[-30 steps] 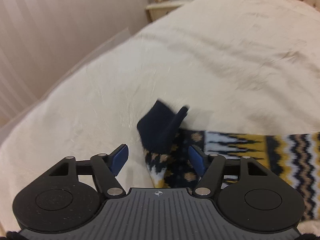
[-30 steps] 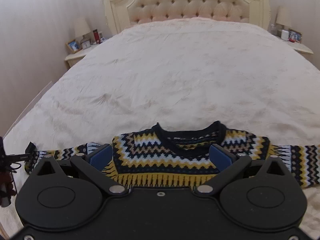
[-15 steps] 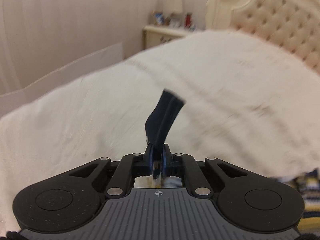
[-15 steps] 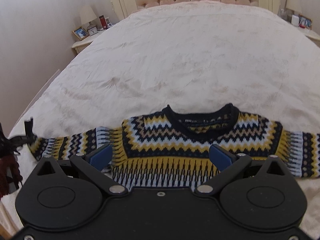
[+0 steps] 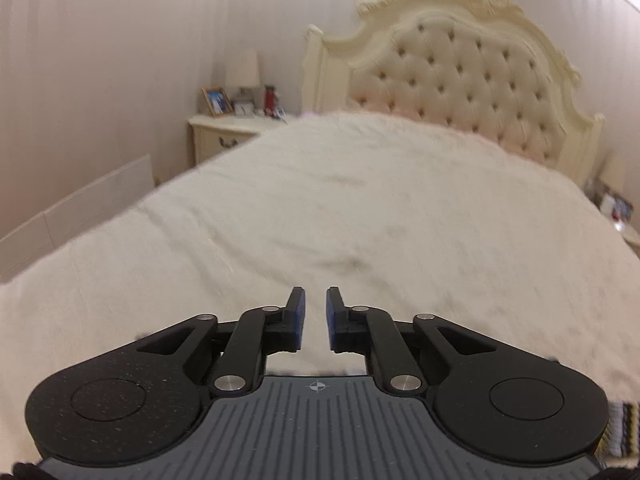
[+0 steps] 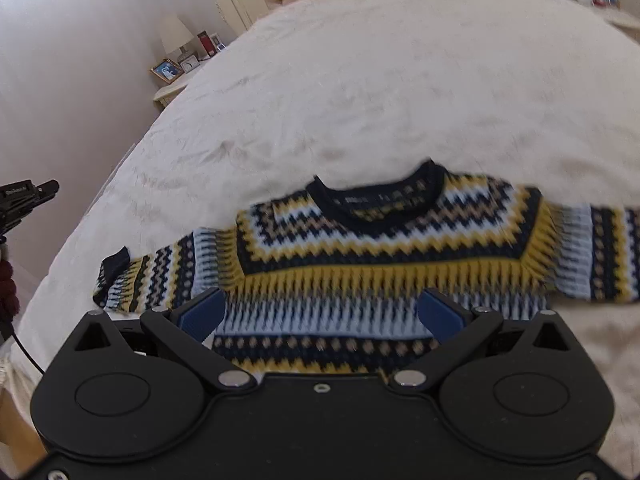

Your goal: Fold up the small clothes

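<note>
Left wrist view: the left claw (image 5: 313, 312) shows its blue-padded jaws a narrow gap apart and opening, with nothing between them, only the cream quilted bed cover (image 5: 360, 208) beyond and a sliver of patterned knit at the lower right edge. The right claw (image 6: 320, 316) has its jaws spread wide and empty, hovering just above the lower body of the small navy, yellow and white zigzag-knit sweater (image 6: 380, 248), which lies flat and face up on the bed, collar toward the tufted cream headboard (image 5: 460, 76), both sleeves stretched outward. The navy-cuffed sleeve (image 6: 140, 280) nearer the left claw lies out to the side, its cuff slightly rumpled. The step in hand looks like folding a sleeve across the chest; to do it well, pinch the cuff through both layers, lift only enough to clear the knit, carry it across, and lay it straight so the body stays unwrinkled.
</note>
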Tool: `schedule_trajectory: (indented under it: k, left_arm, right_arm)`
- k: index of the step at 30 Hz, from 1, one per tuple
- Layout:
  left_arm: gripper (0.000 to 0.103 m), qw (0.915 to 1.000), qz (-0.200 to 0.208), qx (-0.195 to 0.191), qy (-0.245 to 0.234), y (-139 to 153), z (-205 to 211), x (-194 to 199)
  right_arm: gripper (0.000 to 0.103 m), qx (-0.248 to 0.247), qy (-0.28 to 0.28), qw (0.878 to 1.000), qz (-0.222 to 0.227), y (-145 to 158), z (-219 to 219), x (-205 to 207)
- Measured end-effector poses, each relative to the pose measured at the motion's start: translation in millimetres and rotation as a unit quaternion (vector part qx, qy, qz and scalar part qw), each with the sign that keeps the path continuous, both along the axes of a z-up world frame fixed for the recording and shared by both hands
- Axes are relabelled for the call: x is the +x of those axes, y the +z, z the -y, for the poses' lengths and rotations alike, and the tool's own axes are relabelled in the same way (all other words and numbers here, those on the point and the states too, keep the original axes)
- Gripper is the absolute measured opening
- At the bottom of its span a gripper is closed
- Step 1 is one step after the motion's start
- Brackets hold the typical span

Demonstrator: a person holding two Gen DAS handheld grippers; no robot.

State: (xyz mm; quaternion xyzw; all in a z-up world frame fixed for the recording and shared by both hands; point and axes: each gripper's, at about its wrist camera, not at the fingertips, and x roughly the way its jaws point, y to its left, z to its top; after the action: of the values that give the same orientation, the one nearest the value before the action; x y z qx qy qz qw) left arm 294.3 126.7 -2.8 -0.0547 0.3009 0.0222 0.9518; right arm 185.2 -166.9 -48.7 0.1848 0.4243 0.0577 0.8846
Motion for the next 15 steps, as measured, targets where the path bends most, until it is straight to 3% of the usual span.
schedule_trajectory:
  k: [1, 5, 7, 12, 15]
  left_arm:
    - [0.037, 1.0000, -0.009, 0.002, -0.003, -8.0, 3.6, 0.2]
    - [0.051, 0.9998, -0.017, -0.002, 0.007, -17.4, 10.2, -10.0]
    - [0.071, 0.9996, -0.010, 0.013, 0.022, -15.3, 13.4, -16.0]
    - [0.078, 0.9899, 0.039, 0.115, 0.072, -17.3, 21.2, -30.3]
    - [0.080, 0.9904, 0.030, 0.122, 0.058, -25.3, 13.2, -21.7]
  right_arm:
    - [0.102, 0.006, 0.001, 1.000, -0.004, -2.4, 4.2, -3.1]
    - [0.102, 0.011, 0.000, 1.000, -0.028, -8.9, 14.8, -9.4]
    - [0.102, 0.012, 0.004, 1.000, -0.023, -7.3, 17.0, -12.5]
    - [0.102, -0.031, 0.003, 0.999, 0.022, 1.1, 6.1, -14.8]
    - [0.102, -0.056, -0.004, 0.997, 0.057, 10.1, -6.4, -10.4]
